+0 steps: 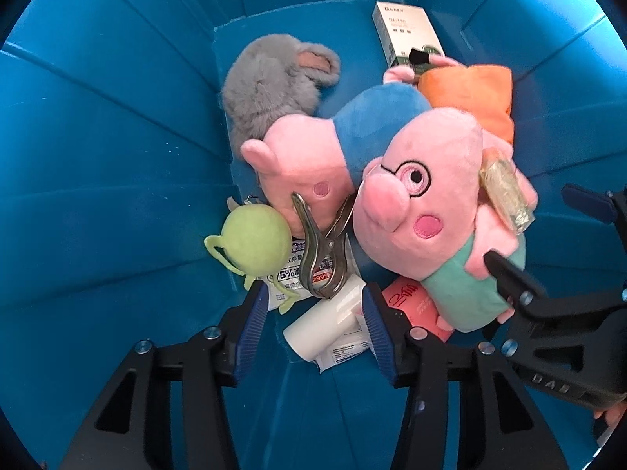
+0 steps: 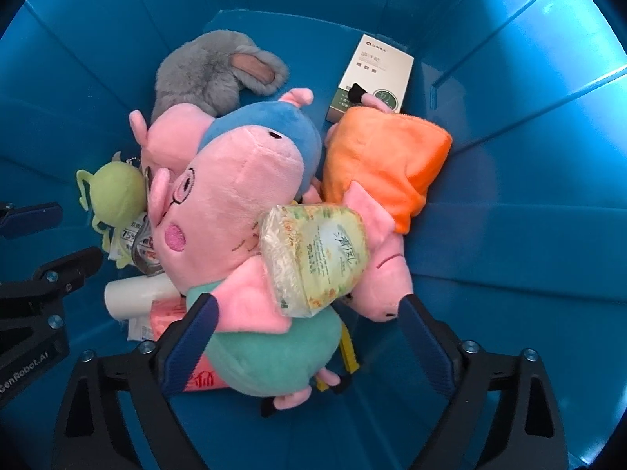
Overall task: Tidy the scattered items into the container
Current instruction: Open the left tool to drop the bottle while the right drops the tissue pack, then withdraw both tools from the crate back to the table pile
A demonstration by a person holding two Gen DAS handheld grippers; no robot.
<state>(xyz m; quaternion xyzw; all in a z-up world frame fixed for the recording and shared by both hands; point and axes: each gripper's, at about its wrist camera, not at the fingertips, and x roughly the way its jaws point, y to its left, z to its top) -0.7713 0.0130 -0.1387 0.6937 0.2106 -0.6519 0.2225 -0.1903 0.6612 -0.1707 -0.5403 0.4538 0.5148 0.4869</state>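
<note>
dropping things into the blue container (image 2: 509, 156) looks like the step in hand: both claws hang over the bin, pointing down into it, and neither has hold of anything. the pile on the bin floor is the task's own stuff: a pink pig plush with glasses and a teal body (image 2: 235, 211) on top, a tissue pack (image 2: 313, 258) lying across it just ahead of the right gripper (image 2: 309, 325), a second pig in blue (image 1: 352, 125), one in orange (image 2: 388, 164), a grey rabbit plush (image 1: 266, 82), a green round toy (image 1: 250, 243), a metal hole punch (image 1: 321, 258), a white roll (image 1: 329, 325) and a small box (image 2: 372, 78) by the far wall.

the right gripper's jaws stand very wide with the teal plush below and between them, not pressed. the left gripper (image 1: 313, 325) is partly open over the white roll and the punch, its pads clear of both.

whether more items wait outside the bin cannot be told from these views. my judgement is that the next move calls for lifting both claws straight up, clear of the walls and of each other, before reaching for anything left.
</note>
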